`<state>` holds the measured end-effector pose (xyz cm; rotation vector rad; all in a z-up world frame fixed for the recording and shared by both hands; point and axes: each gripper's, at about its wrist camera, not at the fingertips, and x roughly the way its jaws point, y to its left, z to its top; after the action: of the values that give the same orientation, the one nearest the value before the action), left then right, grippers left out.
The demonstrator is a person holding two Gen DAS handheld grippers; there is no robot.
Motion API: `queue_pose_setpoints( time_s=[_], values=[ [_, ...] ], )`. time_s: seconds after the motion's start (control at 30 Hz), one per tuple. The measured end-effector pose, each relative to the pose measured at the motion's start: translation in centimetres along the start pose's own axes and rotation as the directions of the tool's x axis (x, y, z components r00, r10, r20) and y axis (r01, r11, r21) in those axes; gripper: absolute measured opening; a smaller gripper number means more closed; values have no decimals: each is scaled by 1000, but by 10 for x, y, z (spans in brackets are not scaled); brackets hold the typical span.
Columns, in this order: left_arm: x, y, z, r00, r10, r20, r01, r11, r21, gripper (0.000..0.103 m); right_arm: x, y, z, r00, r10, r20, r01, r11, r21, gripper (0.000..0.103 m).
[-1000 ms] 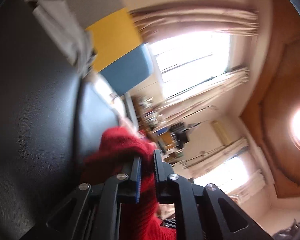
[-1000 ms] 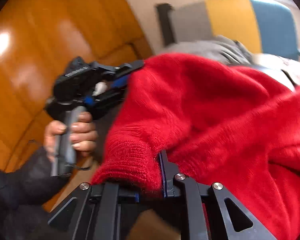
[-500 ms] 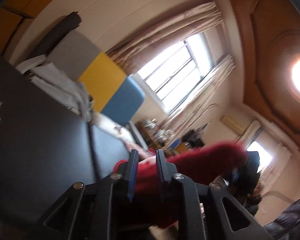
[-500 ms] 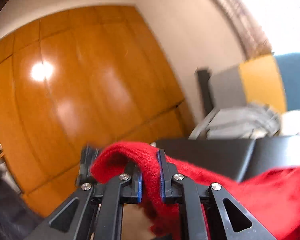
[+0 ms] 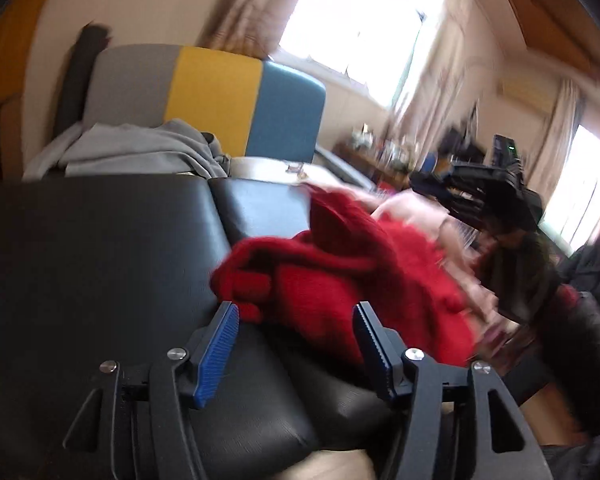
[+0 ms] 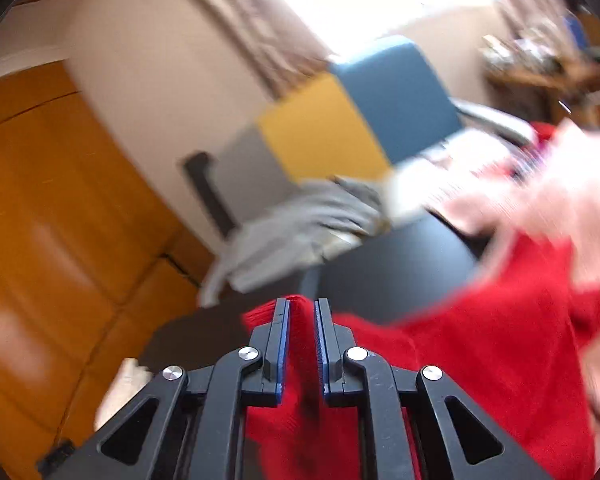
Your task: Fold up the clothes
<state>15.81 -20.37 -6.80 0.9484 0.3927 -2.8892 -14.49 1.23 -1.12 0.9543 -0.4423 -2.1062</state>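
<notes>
A red knitted sweater (image 5: 340, 280) lies bunched on the black leather cushion (image 5: 100, 260). My left gripper (image 5: 296, 308) hovers just in front of the heap. Its jaws are opening, and the blue pads (image 5: 220, 344) stand wide apart and press on nothing. In the right wrist view my right gripper (image 6: 302, 308) is shut on a fold of the red sweater (image 6: 480, 340), which trails off to the right. The left wrist view shows the right gripper (image 5: 480, 200) as a dark blur above the sweater's far end.
A grey garment (image 5: 132, 152) is piled at the back of the cushion, in front of a grey, yellow and blue chair back (image 5: 220, 92). A blurred pink cloth (image 6: 540, 192) lies beyond the sweater. Orange wood panels (image 6: 60, 240) stand to the left.
My left gripper has let go of the red sweater and its jaws have spread. The sweater now lies on the cushion. The right gripper stays shut on it and has swung round.
</notes>
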Motion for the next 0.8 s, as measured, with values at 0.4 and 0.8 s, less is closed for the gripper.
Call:
queue_pose_setpoints(
  time_s=[0.4, 0.8],
  values=[
    [107, 28, 42, 985, -34, -172, 70, 977, 204, 65, 22, -56, -27, 988, 35, -152, -43, 998, -52, 83],
    [159, 53, 36, 951, -230, -206, 202, 968, -148, 23, 142, -16, -40, 857, -148, -494, -94, 898, -431, 49]
  ],
)
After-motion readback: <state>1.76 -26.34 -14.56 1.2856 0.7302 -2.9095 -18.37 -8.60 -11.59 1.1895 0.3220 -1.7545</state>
